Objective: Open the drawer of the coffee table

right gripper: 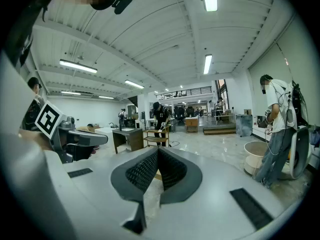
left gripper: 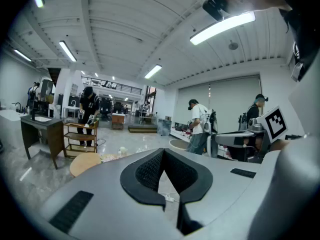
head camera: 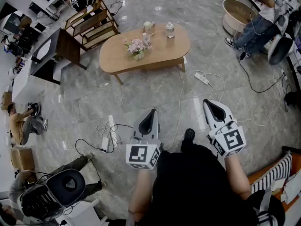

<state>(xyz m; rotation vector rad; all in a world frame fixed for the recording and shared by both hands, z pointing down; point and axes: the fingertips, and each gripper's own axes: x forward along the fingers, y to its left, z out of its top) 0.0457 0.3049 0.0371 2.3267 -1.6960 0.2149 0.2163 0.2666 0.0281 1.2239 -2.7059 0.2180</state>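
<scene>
**Marble floor (head camera: 155,91) to cross before the drawer**

The oval counter (head camera: 155,55) stands well ahead, flowers (head camera: 137,46) and jars (head camera: 170,30) on top; its drawer front does not show from here. Left tool (head camera: 153,113) and right tool (head camera: 210,105) are both pressed together, empty, over bare floor. Close in low, find the pull, then spread one tool.

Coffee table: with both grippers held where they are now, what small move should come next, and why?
Probably step closer to the coffee table. It stands well ahead of the person, seemingly out of reach. The left gripper and the right gripper are both shut and empty, and no drawer shows from here.
</scene>
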